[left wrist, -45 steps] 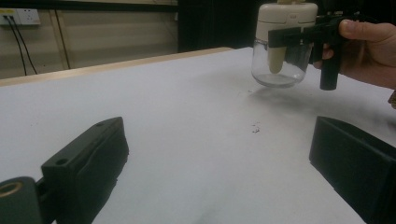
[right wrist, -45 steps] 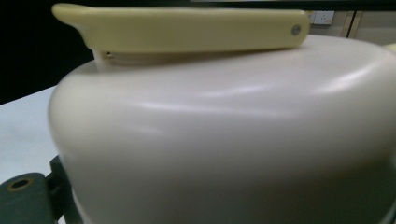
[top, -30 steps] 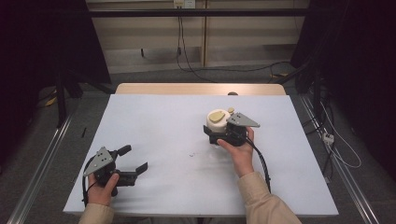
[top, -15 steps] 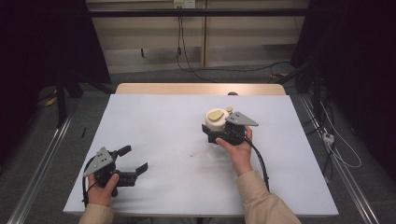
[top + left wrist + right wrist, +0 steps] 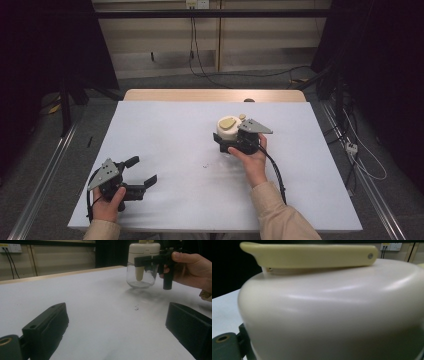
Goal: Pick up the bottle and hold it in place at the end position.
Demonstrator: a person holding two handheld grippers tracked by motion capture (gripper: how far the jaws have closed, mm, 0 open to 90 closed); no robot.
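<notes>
- One jar (image 5: 230,131): clear glass body, cream lid (image 5: 332,307), pale yellow flip tab (image 5: 312,255) on top; standing upright on the white table (image 5: 165,130), right of centre, toward the far half
- Inside the glass, one pale tube (image 5: 140,273) hanging down from the lid, seen from the left gripper view
- Two grippers, one per hand; two hands, two beige sleeves entering from the near edge
- Right gripper (image 5: 235,141): clamped around the jar just under the lid, one black jaw across the glass front in the left gripper view; held level by the right hand (image 5: 252,160); grey three-cornered plate on top, just beside the lid
- Left gripper (image 5: 140,172): spread wide, nothing between the jaws; resting low near the front left corner of the table, well apart from the jar; held by the left hand (image 5: 107,202)
- One small dark speck (image 5: 204,165) on the table between the two grippers
- One wall socket (image 5: 196,4) beyond the far edge, two cables hanging from it
</notes>
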